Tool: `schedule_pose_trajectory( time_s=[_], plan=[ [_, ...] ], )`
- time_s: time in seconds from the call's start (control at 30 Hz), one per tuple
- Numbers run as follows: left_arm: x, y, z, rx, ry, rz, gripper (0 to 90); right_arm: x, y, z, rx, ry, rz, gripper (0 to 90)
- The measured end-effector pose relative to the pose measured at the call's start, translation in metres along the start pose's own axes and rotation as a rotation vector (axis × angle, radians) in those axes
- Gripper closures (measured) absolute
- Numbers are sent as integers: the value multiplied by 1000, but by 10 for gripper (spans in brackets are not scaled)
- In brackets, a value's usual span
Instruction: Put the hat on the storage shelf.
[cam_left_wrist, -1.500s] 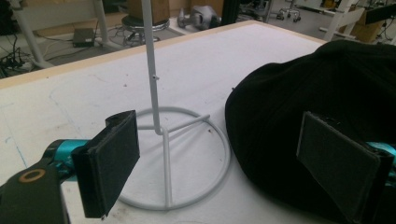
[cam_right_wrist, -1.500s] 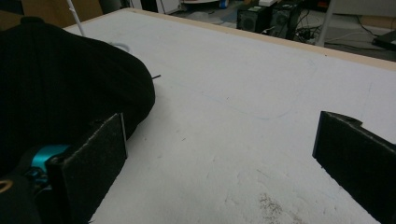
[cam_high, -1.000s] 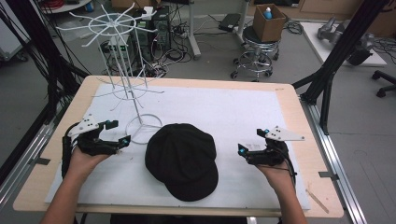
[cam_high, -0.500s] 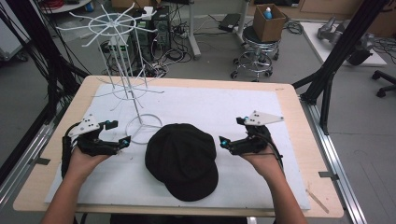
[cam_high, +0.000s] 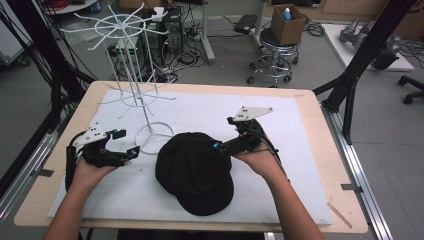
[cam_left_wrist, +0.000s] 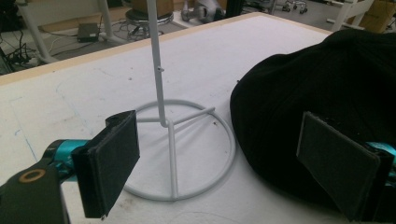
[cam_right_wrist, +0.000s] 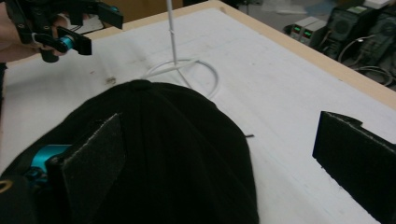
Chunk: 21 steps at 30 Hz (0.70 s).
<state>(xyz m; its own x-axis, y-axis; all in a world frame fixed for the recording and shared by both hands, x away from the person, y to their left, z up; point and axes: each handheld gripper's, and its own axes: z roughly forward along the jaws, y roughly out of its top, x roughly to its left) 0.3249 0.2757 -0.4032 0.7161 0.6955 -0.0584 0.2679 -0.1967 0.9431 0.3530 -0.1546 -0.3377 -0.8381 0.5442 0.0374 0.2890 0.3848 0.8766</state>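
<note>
A black cap (cam_high: 195, 170) lies crown-up in the middle of the white mat, its brim toward the person. My right gripper (cam_high: 223, 133) is open at the cap's right back edge. In the right gripper view, one pad (cam_right_wrist: 93, 158) hangs over the cap's crown (cam_right_wrist: 163, 149) and the other pad (cam_right_wrist: 355, 158) over the bare mat. My left gripper (cam_high: 126, 142) is open, left of the cap and beside the ring base of the white wire rack (cam_high: 152, 137). The left gripper view shows the ring base (cam_left_wrist: 229, 140) and the cap (cam_left_wrist: 327, 84) between its wide-apart pads (cam_left_wrist: 114, 163).
The rack's pole (cam_high: 135, 75) rises at the table's back left, with wire arms spreading above it. The white mat (cam_high: 300, 130) covers a wooden table. Behind the table are a stool carrying a cardboard box (cam_high: 287, 22), floor cables and black frame posts (cam_high: 355, 65).
My right gripper has moved left and away from the person, from the mat beside the cap to the cap's right back edge. The left gripper and the cap have stayed put.
</note>
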Motion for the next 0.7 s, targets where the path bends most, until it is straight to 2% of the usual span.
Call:
schedule_pose_trajectory(
  time_s=[0.23,0.4,0.43,0.7],
  plan=[
    [0,0,0,1,0,2,134,11,17,34,29,66,-21,21],
    [0,0,0,-6,-1,2,134,15,23,48,32,90,-24,21],
    [0,1,0,-6,-1,2,134,19,26,56,43,105,-30,22],
    [-1,0,1,0,-4,5,134,26,28,82,97,149,-37,21]
  ],
)
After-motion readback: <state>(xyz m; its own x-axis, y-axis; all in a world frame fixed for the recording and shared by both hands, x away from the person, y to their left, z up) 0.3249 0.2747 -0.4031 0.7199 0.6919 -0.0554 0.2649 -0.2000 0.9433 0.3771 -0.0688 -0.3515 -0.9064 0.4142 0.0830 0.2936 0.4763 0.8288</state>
